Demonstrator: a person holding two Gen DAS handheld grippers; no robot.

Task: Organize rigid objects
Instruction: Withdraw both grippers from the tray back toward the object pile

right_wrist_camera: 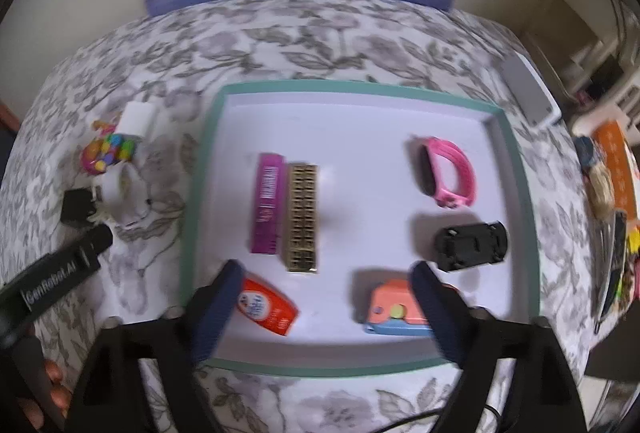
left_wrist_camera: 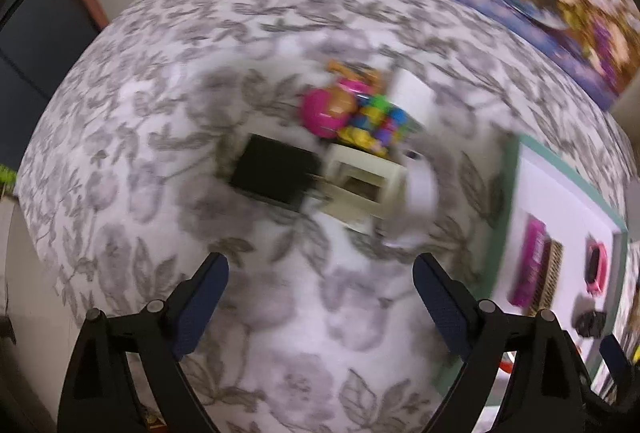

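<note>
Both grippers stand open, nothing between the jaws. The right gripper (right_wrist_camera: 324, 273) hangs over the tray (right_wrist_camera: 360, 88) — pink box (right_wrist_camera: 267, 203), gold bar (right_wrist_camera: 303, 217), band (right_wrist_camera: 448, 172), black car (right_wrist_camera: 472, 240) all clear inside. The left gripper (left_wrist_camera: 320, 269) faces the blurred toy pile (left_wrist_camera: 356, 113) on the cloth (left_wrist_camera: 160, 73); there the tray shows only at the right edge.

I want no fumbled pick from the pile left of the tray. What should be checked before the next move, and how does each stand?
1. Left gripper empty, jaws wide: ok.
2. Right gripper empty, jaws wide, over the tray: ok.
3. Free floor in the tray for another item: ok, its middle is bare.
4. Pile within view: ok, black box beside the cream box, colourful toys behind.
5. Which pile items touch or overlap: cannot tell, the view is blurred.
</note>
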